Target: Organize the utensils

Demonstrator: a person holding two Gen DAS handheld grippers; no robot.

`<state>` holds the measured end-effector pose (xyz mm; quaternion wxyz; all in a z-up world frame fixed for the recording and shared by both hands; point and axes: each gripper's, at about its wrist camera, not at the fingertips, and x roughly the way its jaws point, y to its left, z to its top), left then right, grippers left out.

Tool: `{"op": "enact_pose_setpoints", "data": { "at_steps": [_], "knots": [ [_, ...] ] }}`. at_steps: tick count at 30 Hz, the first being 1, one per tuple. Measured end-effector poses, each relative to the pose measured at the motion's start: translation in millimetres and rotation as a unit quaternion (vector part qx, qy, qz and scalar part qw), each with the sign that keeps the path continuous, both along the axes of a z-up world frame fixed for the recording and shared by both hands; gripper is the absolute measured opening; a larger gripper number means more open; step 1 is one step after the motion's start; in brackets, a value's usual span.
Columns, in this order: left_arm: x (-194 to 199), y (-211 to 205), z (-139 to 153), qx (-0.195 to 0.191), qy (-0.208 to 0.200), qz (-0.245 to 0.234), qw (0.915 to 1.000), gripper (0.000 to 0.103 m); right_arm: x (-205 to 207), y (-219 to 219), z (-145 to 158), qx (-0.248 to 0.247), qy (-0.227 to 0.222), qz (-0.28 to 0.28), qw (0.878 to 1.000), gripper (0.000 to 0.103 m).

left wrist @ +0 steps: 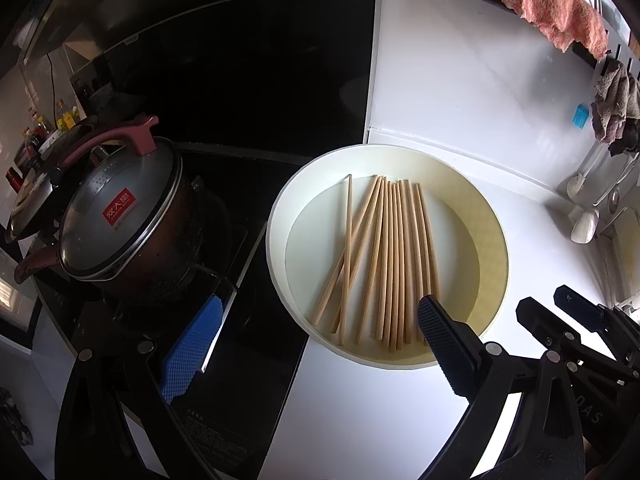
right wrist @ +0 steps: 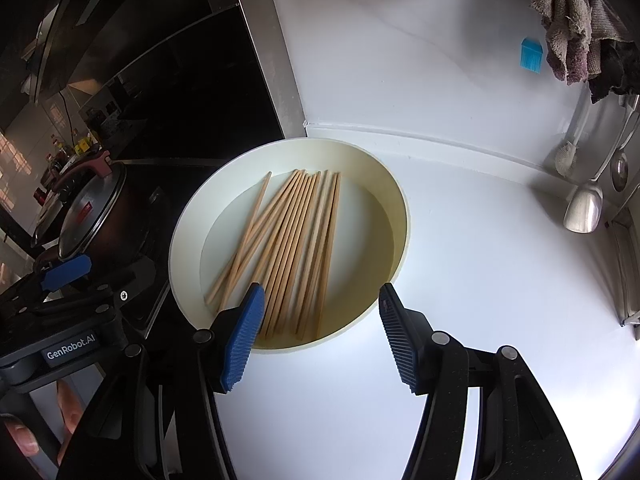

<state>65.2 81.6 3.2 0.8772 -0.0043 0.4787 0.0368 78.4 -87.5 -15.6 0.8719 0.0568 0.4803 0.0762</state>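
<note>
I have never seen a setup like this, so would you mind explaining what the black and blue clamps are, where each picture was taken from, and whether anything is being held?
There is no robot here: a person holds a two-finger clamp tool in each hand, and a fisheye camera on each tool looks forward along its fingers. One picture comes from the left gripper, the other from the right gripper; each tool also appears at the edge of the other's view.

On the white counter sits a cream basin with a bundle of wooden chopsticks lying inside, a few of them crossed. To the left is a dark stove with a lidded pot. Cloths and a ladle hang at the right.

Nothing is held: both pairs of jaws stand open above the basin's near rim.
</note>
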Motion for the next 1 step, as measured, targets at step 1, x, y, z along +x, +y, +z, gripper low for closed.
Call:
{"op": "enact_pose_setpoints", "data": {
  "at_steps": [1],
  "knots": [
    [-0.3,0.0,-0.2,0.0,0.001,0.0,1.0,0.096,-0.7,-0.3,0.1,0.0,0.0,0.0,1.0,0.057]
  ]
}}
